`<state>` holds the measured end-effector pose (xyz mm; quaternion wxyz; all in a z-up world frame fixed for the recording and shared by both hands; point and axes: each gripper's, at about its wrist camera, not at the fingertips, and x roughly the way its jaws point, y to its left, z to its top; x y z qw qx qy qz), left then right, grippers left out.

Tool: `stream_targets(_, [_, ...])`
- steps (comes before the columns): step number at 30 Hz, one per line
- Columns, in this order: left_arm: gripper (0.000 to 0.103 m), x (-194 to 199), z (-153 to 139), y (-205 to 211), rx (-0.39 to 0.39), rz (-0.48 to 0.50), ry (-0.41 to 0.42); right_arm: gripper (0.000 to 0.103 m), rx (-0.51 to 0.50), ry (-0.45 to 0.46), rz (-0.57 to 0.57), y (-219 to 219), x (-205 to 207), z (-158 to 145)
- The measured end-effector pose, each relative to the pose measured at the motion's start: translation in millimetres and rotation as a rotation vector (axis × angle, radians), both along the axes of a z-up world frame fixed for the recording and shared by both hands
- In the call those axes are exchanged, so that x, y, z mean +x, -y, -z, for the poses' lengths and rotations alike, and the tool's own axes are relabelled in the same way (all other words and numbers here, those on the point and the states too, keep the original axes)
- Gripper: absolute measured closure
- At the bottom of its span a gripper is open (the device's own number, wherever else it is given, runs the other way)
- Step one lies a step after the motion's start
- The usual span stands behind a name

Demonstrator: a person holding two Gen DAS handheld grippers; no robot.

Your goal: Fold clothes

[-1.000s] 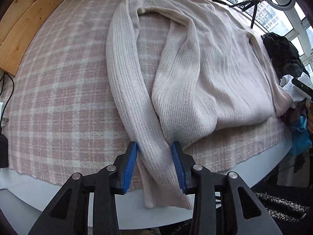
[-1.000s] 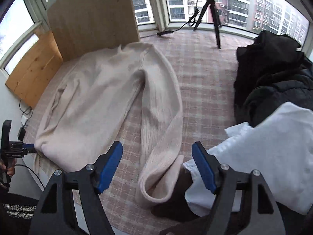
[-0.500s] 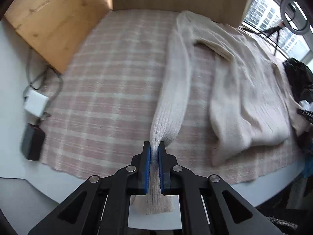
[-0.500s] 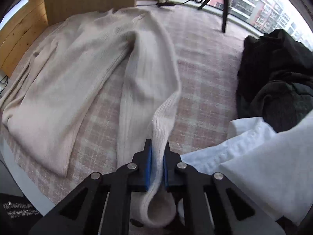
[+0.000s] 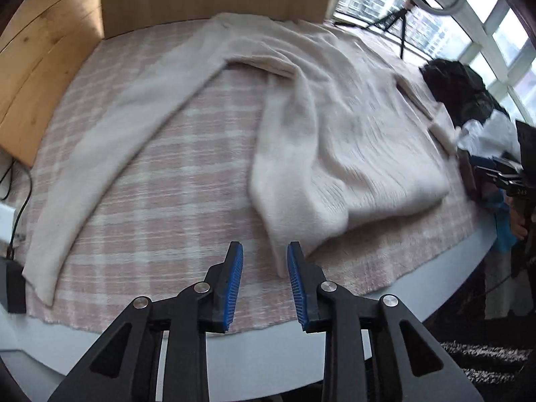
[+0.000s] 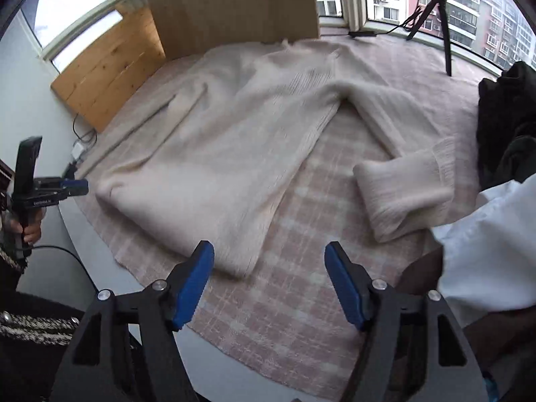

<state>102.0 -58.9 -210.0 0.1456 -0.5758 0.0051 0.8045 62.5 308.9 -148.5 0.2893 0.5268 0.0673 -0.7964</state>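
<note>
Our left tongs (image 5: 264, 281) and right tongs (image 6: 269, 286) both stood released, gripping nothing. The sweater (image 6: 234, 140) lay flat on the plaid cloth (image 6: 301, 301) over the surface, one sleeve (image 5: 110, 140) stretched out leftward, the other sleeve (image 6: 402, 197) doubled back beside the white garment (image 6: 495, 251).

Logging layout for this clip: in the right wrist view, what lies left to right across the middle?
Other handheld tool → cream sweater body → folded sleeve cuff → white garment.
</note>
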Motion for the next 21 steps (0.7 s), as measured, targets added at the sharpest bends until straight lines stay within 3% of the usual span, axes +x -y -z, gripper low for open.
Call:
stream_targets(5, [0.079, -18.9, 10.0, -16.8, 0.035, 0.059, 0.02, 0.035, 0.003, 0.029, -0.055, 25.4, 1.3, 27.4])
stream_targets(7, [0.094, -27.5, 13.1, -14.7, 0.049, 0.043, 0.031, 0.042, 0.001, 0.04, -0.076, 35.0, 0.9, 37.6])
stream_targets(9, [0.095, -32.2, 10.7, -11.1, 0.087, 0.031, 0.027, 0.092, -0.014, 0.064, -0.092, 42.8, -1.4, 43.9])
stream_targets(10, [0.095, -32.2, 5.0, -9.2, 0.095, 0.03, 0.016, 0.091, -0.037, 0.078, -0.089, 43.1, -6.0, 41.5])
stream_targets(13, [0.096, -28.0, -21.8, -0.7, 0.124, 0.022, -0.01, 0.093, -0.104, 0.057, -0.079, 37.2, -13.9, 12.6])
stream_targets(17, [0.096, -14.6, -66.0, 29.5, 0.24, -0.014, -0.024, 0.094, -0.243, 0.003, -0.064, 12.1, -9.3, -61.9])
stream_targets(19, [0.101, -7.4, -75.2, 43.3, 0.277, -0.044, -0.007, 0.096, -0.297, -0.003, -0.024, -4.7, -9.4, -88.7])
stream_targets(21, [0.101, -1.2, -67.5, 48.0, 0.266, -0.045, 0.028, 0.1, -0.3, 0.024, 0.001, -13.1, -8.6, -92.2])
